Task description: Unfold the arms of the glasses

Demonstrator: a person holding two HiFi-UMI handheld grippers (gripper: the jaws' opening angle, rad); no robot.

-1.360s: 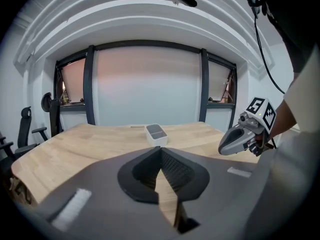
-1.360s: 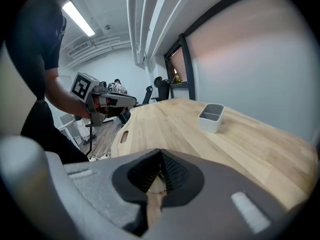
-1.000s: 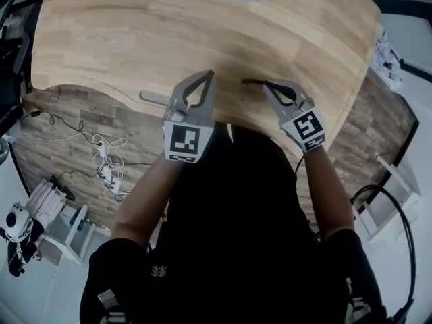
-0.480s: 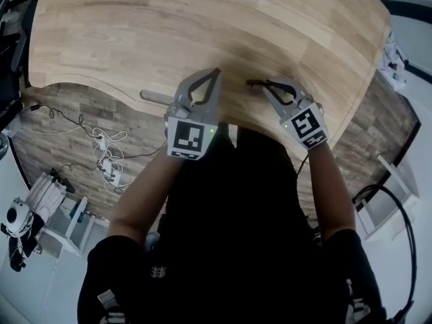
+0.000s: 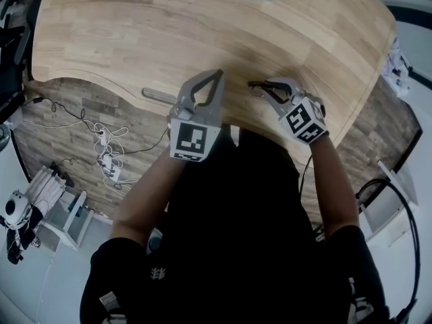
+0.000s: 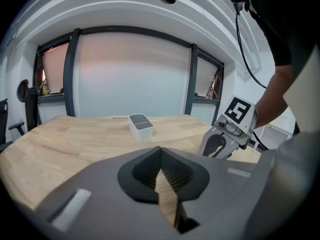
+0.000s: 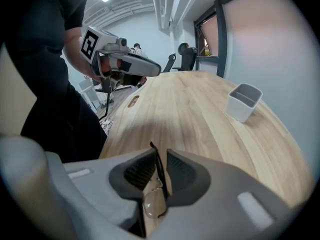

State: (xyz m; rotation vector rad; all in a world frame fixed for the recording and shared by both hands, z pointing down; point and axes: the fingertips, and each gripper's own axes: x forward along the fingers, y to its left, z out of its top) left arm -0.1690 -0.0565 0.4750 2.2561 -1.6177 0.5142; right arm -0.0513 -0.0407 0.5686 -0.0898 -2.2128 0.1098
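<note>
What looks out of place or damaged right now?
Nothing stands out. The right tool grips the glasses, which look intact; the left tool is shut and empty; the white bin stands upright on the table.

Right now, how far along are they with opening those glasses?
Early on. Done: the glasses are clamped in the right tool, near the table's front edge. In hand: that grip, while the left tool hovers beside it, shut and empty. Left: as far as I can tell, neither arm is swung out yet, so both need unfolding.
</note>
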